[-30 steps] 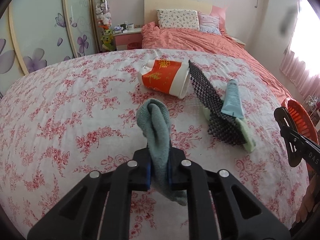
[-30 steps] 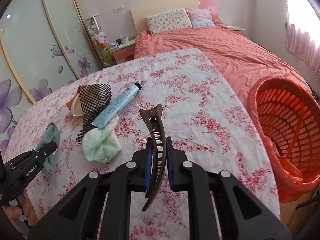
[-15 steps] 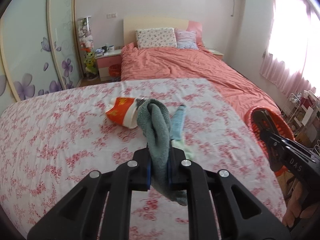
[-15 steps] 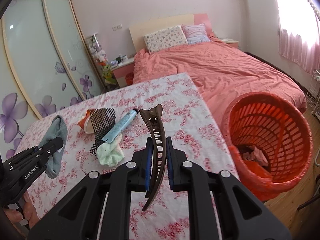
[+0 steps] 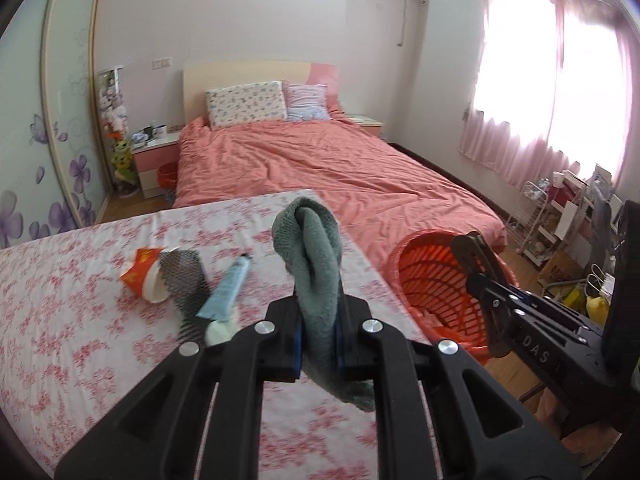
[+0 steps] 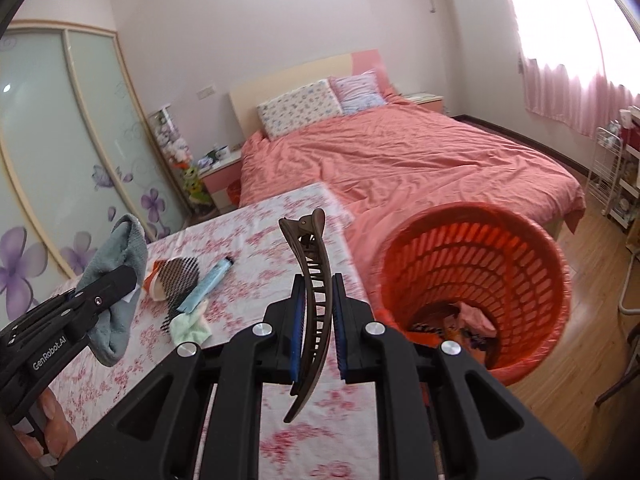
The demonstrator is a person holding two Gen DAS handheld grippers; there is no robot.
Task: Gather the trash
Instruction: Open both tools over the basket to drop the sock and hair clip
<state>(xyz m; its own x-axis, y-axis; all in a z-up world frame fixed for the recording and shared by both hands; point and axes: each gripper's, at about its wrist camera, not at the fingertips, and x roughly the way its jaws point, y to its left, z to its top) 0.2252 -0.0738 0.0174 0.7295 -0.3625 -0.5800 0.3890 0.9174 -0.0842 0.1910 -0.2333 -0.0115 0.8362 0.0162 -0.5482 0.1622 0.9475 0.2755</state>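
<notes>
Both loaded: left gripper [image 5: 318,338] squeezes a grey cloth [image 5: 316,264], right gripper [image 6: 316,330] pinches a hair clip [image 6: 314,292]. Basket [image 6: 556,280] sits at 2 o'clock; the curved clip could slip early and miss it.

Table [image 6: 320,432]: beneath right gripper [image 6: 316,336]. Basket [image 6: 560,280]: right of it, on floor. Tube [image 6: 208,284], cup [image 6: 154,280], mesh [image 6: 178,280], cloth [image 6: 190,326]: ahead-left, on table. Bed [image 6: 400,160]: beyond.
</notes>
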